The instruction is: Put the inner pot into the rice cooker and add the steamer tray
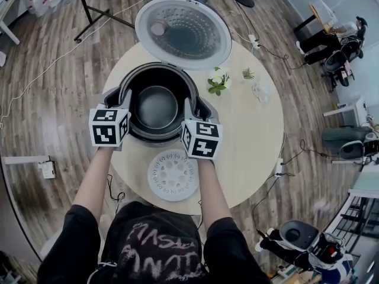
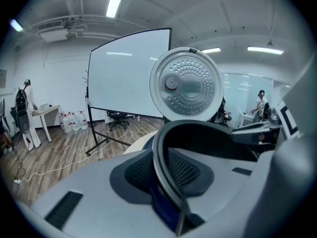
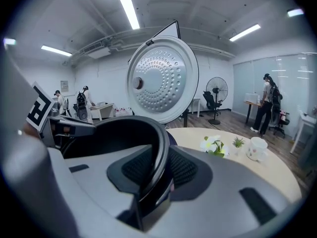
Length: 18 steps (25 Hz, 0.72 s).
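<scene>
1. Rice cooker [image 1: 204,109] sits on the round table [image 1: 251,141], with its lid [image 1: 182,33] flipped up at 12 o'clock.
2. The inner pot [image 1: 157,106] is down inside the cooker body.
3. My left gripper [image 1: 125,102] is at the pot's rim at 9 o'clock and my right gripper [image 1: 189,109] at 3 o'clock. From up here I can't tell how tight they sit.
4. The white steamer tray [image 1: 173,174] lies flat on the table at 6 o'clock of the cooker, between my forearms.
5. Flowers [image 1: 218,83], a tiny plant [image 1: 248,74] and a cup [image 1: 259,90] are out around 2 o'clock.
</scene>
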Each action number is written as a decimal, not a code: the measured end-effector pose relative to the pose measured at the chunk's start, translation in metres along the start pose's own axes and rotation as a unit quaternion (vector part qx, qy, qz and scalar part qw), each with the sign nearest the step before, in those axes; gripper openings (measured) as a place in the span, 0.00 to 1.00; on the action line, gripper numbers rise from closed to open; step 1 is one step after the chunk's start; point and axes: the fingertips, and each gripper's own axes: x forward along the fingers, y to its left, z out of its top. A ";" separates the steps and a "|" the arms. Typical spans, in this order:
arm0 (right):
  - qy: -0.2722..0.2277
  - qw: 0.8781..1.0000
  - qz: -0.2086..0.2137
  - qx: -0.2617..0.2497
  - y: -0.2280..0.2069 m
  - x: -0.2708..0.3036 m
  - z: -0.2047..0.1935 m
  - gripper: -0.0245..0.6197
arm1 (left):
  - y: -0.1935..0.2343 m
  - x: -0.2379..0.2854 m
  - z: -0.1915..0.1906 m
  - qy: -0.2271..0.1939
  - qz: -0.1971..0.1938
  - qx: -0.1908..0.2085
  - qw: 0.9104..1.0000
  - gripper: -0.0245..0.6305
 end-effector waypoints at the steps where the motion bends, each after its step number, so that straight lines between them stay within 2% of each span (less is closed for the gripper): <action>1: 0.004 1.000 -0.001 0.000 0.000 0.000 -0.001 0.21 | 0.000 0.001 0.000 0.003 0.003 0.009 1.000 0.20; 14: 0.012 1.000 0.000 -0.014 0.000 0.007 -0.007 0.23 | 0.001 0.012 -0.010 0.047 0.009 0.073 0.996 0.23; 18: 0.002 1.000 -0.004 -0.019 0.000 0.007 -0.004 0.24 | 0.001 0.012 -0.009 0.049 0.011 0.083 0.995 0.24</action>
